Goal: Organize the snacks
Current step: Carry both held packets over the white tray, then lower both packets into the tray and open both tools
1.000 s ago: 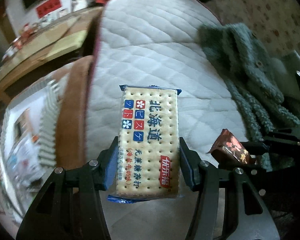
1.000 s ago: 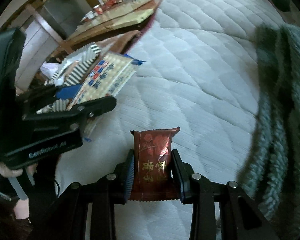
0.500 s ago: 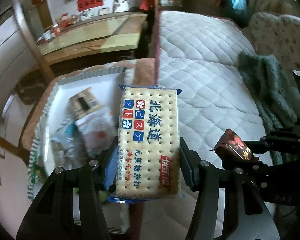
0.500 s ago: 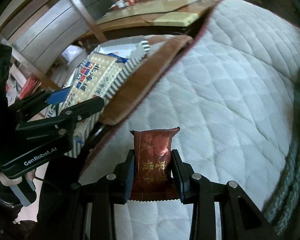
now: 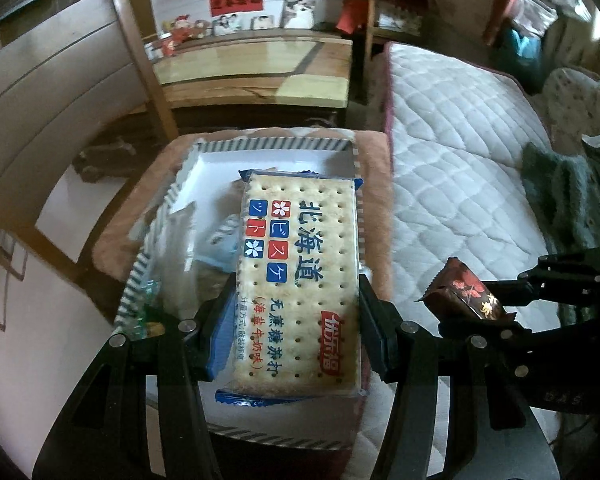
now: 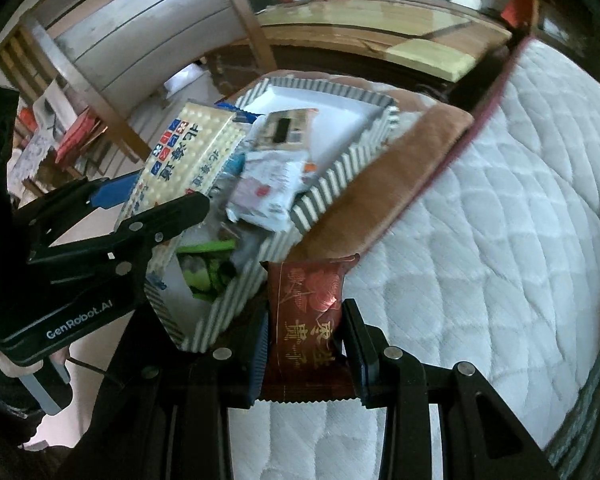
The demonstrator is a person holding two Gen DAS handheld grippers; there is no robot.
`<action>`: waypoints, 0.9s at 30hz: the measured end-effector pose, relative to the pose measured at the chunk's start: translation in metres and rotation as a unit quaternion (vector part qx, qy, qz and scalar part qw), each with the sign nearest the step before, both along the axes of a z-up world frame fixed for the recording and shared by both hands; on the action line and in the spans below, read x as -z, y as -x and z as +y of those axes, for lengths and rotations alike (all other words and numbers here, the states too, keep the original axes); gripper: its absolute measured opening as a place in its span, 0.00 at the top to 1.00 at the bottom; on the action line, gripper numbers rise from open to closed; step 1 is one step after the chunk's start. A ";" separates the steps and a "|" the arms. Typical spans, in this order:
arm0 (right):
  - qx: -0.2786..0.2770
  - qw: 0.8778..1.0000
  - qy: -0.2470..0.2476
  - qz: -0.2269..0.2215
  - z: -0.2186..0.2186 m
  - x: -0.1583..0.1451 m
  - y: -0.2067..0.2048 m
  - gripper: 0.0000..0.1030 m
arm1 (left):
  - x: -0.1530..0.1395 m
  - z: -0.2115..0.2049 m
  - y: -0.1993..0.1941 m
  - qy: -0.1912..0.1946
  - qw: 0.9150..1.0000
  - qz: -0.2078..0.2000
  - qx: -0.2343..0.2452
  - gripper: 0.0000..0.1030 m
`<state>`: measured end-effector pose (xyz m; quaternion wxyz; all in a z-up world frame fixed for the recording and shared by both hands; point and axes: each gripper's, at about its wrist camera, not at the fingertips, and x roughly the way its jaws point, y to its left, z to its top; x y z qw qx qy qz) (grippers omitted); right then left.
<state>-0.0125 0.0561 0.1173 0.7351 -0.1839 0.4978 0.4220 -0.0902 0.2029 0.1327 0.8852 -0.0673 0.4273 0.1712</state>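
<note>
Beside the white quilted bed (image 5: 452,152), over a striped-rimmed snack tray (image 5: 276,145), the left tool (image 5: 296,316) grips a flat cracker packet (image 5: 300,280) while the right tool (image 6: 306,344) clamps a dark red foil-wrapped sweet (image 6: 306,316).

A white quilted bed (image 5: 452,152) is seen with a green fuzzy garment (image 5: 560,196) laid on it; a striped snack tray (image 6: 340,168) is parked on the brown-cushioned seat (image 6: 384,184) alongside.

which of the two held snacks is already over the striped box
The cracker pack in the left gripper; it hangs above the striped box. The dark red candy in the right gripper is over the quilt.
</note>
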 end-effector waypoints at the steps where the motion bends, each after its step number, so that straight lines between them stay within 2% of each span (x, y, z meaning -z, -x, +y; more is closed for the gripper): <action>1: -0.005 1.000 0.001 -0.001 0.007 0.000 0.000 0.67 | 0.001 0.004 0.002 0.001 1.000 0.000 -0.005 0.48; 15: -0.053 0.998 0.030 -0.001 0.089 0.017 -0.007 0.67 | 0.025 0.068 0.017 0.029 0.996 0.017 -0.078 0.48; 27: -0.071 0.996 0.058 -0.021 0.148 0.034 -0.025 0.67 | 0.044 0.087 0.016 0.039 0.993 0.037 -0.100 0.48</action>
